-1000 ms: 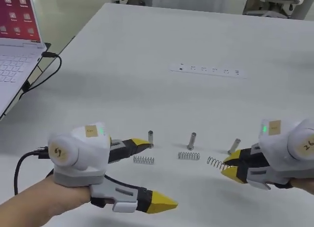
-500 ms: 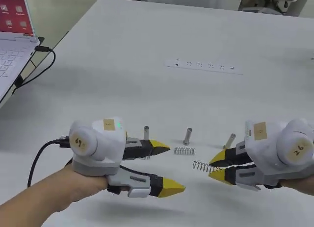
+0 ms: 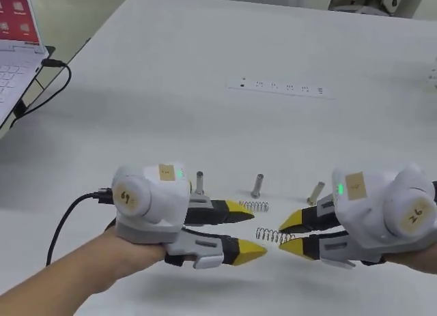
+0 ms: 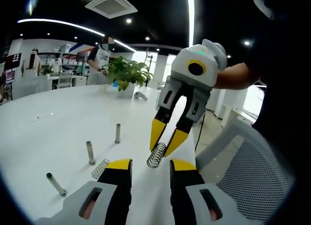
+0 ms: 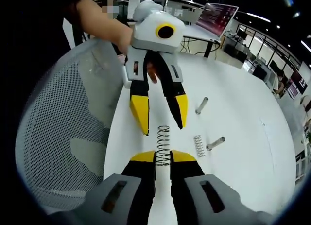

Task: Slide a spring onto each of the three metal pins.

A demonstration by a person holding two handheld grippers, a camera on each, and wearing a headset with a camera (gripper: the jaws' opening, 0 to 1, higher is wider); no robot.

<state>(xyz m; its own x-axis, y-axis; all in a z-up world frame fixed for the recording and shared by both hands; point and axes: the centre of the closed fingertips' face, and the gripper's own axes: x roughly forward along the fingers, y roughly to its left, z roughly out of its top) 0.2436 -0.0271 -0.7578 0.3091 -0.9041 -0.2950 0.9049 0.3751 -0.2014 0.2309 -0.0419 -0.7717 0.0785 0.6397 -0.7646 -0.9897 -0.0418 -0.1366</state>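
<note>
three short grey metal pins in the head view, in a row on the white table (image 3: 171, 70): left pin (image 3: 199, 181) and middle pin (image 3: 257, 185) upright, right pin (image 3: 316, 192) slanted. two springs counted, both thin silvery wire coils: loose spring (image 3: 254, 206) flat on the table just in front of the middle pin, held spring (image 3: 268, 233) raised and level between the tools. right gripper (image 3: 283, 235) pinched tight on one end of the held spring, yellow tips nearly together; left gripper (image 3: 255, 230) facing it, jaws parted a modest way, nothing in them. farther back a white power strip (image 3: 280, 89), and at the left edge a laptop (image 3: 13, 50) with a black cable (image 3: 51, 91). next, the left gripper view: own left gripper (image 4: 150, 165) low in frame, gapped and bare; opposite, the right gripper (image 4: 164, 140) clamping the held spring (image 4: 156, 155), free end at the mouth of the left jaws, touching or not cannot tell. three pins again, left pin (image 4: 56, 184), middle pin (image 4: 90, 152), right pin (image 4: 117, 133), loose spring (image 4: 99, 167) beside the middle one. last, the right gripper view: own right gripper (image 5: 164, 159) squeezed onto the held spring (image 5: 163, 143), coil pointing straight at the spread left gripper (image 5: 162, 120); two pins counted, left pin (image 5: 201, 105) and middle pin (image 5: 215, 143), loose spring (image 5: 198, 145) just beside the latter.
</note>
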